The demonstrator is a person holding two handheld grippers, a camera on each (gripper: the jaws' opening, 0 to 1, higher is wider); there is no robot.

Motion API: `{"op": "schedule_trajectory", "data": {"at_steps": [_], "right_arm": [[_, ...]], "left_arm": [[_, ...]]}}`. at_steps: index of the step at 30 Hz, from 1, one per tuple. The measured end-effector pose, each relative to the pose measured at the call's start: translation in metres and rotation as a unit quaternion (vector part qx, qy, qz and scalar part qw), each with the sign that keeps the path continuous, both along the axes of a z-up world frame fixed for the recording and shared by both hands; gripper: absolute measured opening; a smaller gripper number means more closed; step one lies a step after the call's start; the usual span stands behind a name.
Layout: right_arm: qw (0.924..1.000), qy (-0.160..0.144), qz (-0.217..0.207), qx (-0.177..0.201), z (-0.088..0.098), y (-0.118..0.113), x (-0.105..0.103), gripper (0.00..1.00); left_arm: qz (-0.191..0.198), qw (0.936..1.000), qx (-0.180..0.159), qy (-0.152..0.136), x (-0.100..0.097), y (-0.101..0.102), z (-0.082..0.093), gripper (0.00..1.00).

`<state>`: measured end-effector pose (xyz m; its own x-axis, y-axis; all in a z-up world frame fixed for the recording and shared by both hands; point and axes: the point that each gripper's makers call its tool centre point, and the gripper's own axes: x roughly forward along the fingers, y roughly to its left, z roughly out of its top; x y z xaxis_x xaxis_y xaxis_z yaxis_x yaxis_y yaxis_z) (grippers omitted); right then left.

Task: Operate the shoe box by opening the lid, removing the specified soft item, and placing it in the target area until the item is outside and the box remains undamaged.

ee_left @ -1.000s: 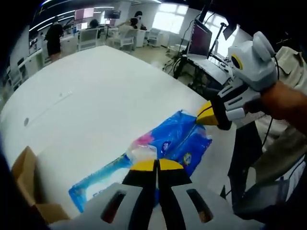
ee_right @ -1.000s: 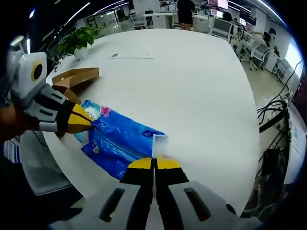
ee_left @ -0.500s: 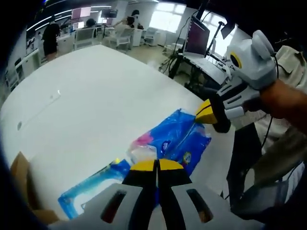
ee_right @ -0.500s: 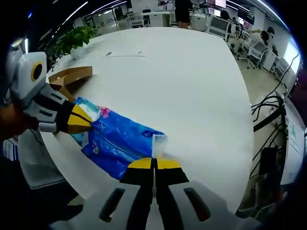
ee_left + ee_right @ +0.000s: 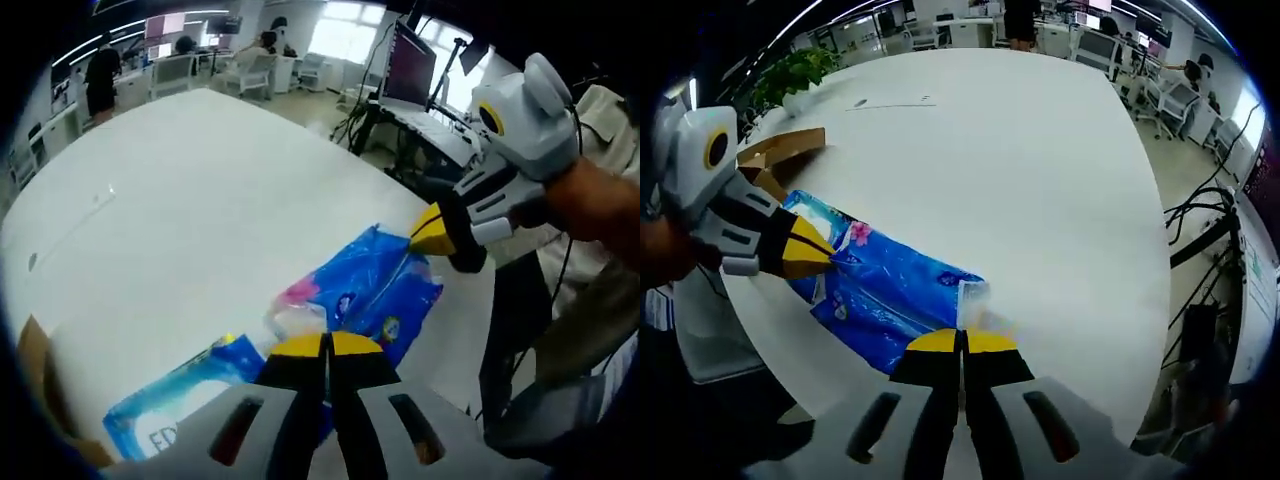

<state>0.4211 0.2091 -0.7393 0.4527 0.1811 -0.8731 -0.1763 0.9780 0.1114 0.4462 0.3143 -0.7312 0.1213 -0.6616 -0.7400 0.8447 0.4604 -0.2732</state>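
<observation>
A soft blue plastic pack (image 5: 375, 290) with a pink flower print is stretched between both grippers over the white table's near edge. My left gripper (image 5: 327, 345) is shut on one end of it. My right gripper (image 5: 432, 236) comes in from the right, shut on the far corner. In the right gripper view, the right gripper (image 5: 962, 342) pinches the pack's (image 5: 890, 290) clear sealed edge, and the left gripper (image 5: 822, 250) holds the opposite end. The brown cardboard shoe box (image 5: 780, 152) lies open beyond the pack, and a part of the box (image 5: 40, 385) shows at lower left.
The white table (image 5: 190, 180) is wide and bare past the pack. A potted plant (image 5: 790, 75) stands at its far corner. A person's hand (image 5: 600, 200) holds the right gripper. Desks, chairs and monitors (image 5: 415, 70) surround the table.
Both grippers keep their hold on the pack. Both views have shifted a little, so the shoe box now sits nearer the edge of each picture.
</observation>
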Motion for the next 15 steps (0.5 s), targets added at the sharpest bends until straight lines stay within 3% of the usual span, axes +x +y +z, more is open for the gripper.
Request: {"op": "schedule_trajectory", "data": {"at_steps": [11, 15], "right_arm": [[0.9999, 0.012, 0.003, 0.004, -0.020, 0.007, 0.000, 0.00], [0.9999, 0.013, -0.002, 0.011, -0.024, 0.009, 0.002, 0.00]], "left_arm": [[-0.002, 0.9995, 0.021, 0.023, 0.000, 0.008, -0.022, 0.00], [-0.003, 0.9994, 0.029, 0.019, 0.003, 0.013, -0.025, 0.00]]}}
